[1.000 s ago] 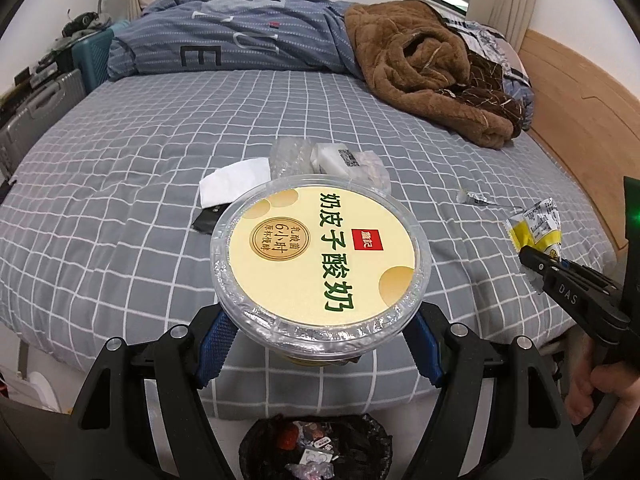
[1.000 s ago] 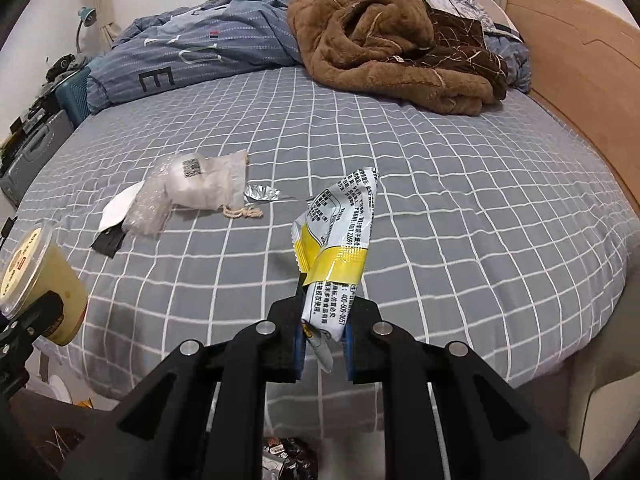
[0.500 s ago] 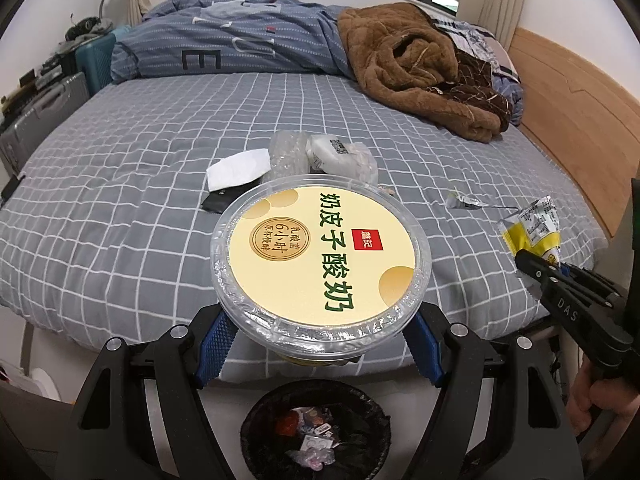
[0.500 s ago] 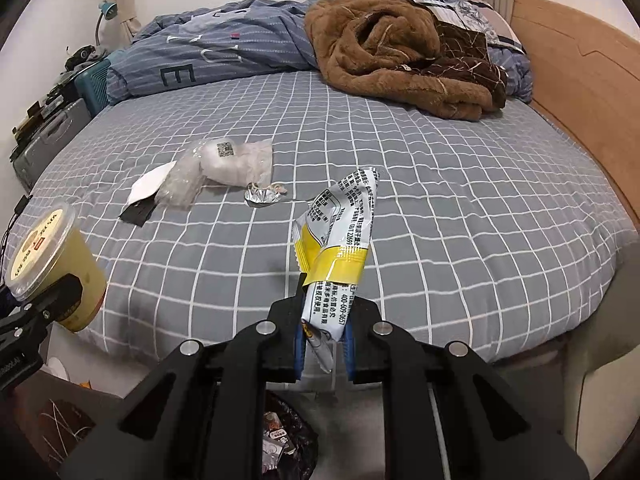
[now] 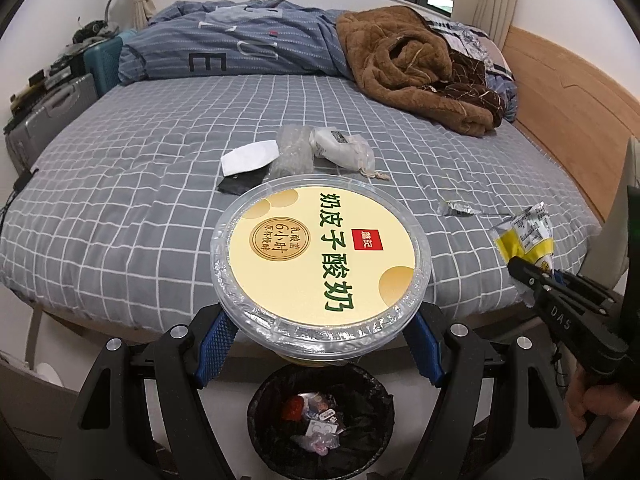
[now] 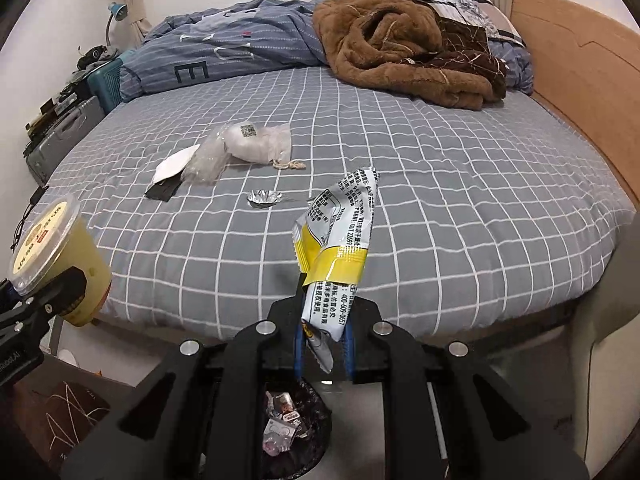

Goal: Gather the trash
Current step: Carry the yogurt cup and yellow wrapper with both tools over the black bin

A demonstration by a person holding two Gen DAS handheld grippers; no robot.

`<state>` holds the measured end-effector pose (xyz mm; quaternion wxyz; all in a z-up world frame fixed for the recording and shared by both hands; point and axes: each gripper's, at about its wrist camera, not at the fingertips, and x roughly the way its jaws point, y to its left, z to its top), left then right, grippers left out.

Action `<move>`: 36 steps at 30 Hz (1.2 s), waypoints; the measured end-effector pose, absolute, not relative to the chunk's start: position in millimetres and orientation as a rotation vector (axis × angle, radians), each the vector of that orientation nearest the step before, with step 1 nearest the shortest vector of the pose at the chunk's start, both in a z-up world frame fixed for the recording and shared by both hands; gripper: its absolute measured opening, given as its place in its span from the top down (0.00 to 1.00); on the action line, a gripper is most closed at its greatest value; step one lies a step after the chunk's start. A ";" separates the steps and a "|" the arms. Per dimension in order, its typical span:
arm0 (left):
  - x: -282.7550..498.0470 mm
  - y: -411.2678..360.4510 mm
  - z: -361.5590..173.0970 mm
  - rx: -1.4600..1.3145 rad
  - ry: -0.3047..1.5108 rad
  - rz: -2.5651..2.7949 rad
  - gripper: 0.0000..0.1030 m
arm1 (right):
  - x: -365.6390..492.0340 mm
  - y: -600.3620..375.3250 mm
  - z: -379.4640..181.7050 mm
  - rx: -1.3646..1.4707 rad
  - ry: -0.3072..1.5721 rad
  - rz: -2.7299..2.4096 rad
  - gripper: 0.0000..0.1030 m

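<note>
Both claws have something in them right now. The left gripper [image 5: 320,344] is clamped on a yogurt cup [image 5: 320,256], blue pads pressed against its sides just under the clear lid, with the cream label and green lettering facing the camera. From the right wrist view the same cup [image 6: 60,256] sits at the far left, yellow body showing, black finger across it. It's held upright, out past the near edge of the bed, and a trash bin [image 5: 320,420] with a black liner sits on the floor right below it with a few wrappers already inside.

The right gripper [image 6: 322,344] is pinched tight on a yellow and white snack wrapper [image 6: 338,248], which sticks up from between the fingers. That wrapper is also over the near edge of the bed, with the bin [image 6: 292,428] visible below the fingers.

Still lying on the grey checked bed sheet [image 6: 460,200]: a small foil scrap [image 6: 264,199] near the middle, and further back to the left a white drawstring pouch [image 6: 260,144], a crumpled clear plastic bag [image 6: 204,162], a white paper piece [image 6: 174,165] and a black scrap [image 6: 163,190] all bunched together. A brown fleece blanket [image 6: 400,44] is heaped at the far end.
</note>
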<state>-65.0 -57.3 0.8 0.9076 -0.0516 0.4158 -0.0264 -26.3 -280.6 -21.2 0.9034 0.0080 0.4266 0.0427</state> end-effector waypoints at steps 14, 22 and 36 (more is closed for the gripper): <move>-104.6 -62.8 17.2 -0.088 0.815 -0.072 0.30 | -75.6 -277.8 -8.2 0.044 0.862 0.103 0.87; -126.6 -67.6 22.3 -0.085 0.807 -0.083 0.30 | -102.1 -272.5 -2.5 0.027 0.857 0.110 0.87; -155.5 -68.3 12.7 -0.090 0.833 -0.112 0.30 | -143.7 -268.1 -5.1 0.046 0.890 0.142 0.87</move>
